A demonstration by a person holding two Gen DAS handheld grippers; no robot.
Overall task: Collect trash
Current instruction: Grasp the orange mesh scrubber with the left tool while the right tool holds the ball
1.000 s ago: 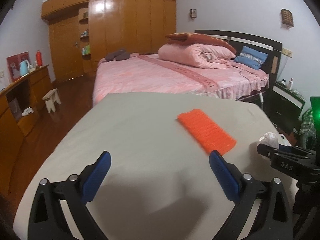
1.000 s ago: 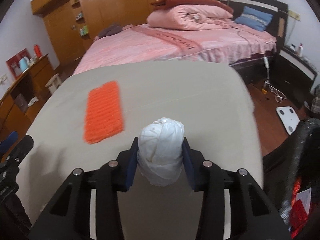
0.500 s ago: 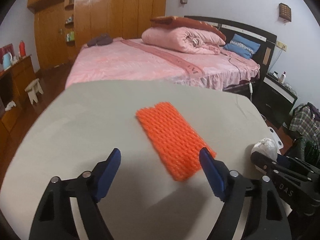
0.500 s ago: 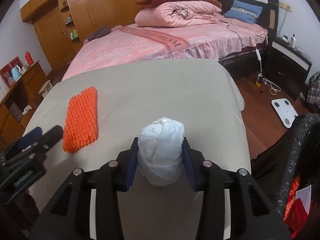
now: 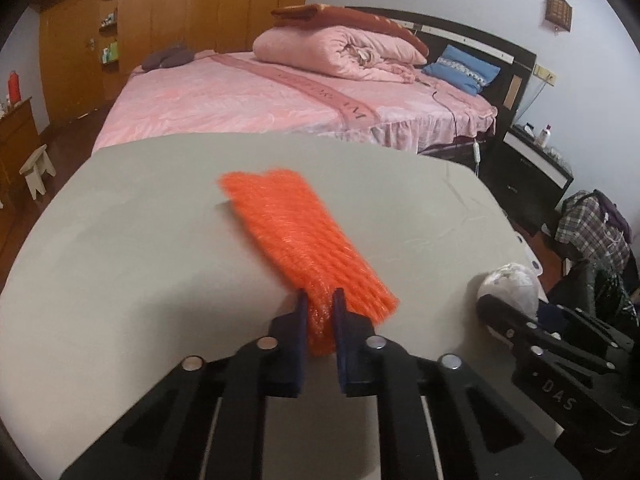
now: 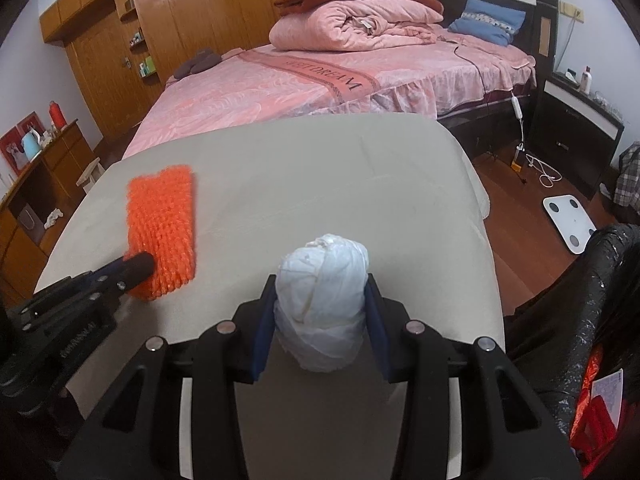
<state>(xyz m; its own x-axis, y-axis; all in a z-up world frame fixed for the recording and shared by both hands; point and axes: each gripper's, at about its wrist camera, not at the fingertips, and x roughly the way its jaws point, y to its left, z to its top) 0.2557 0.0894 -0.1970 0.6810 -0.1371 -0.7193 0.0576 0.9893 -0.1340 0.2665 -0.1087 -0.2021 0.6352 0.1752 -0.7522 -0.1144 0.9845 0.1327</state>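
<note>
Black trash bag (image 6: 592, 304) beside table (image 6: 320, 184); bed (image 6: 300, 84) beyond.

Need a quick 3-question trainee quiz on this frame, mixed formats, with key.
1. True or false: the left gripper is shut on the near end of the orange foam net.
2. What does the right gripper hold? A) white wadded plastic bag B) blue pillow C) kettle
3. Fill in: the black trash bag sits off the table's ____ side in the right wrist view.

Key: 1 true; 2 A; 3 right.
</note>
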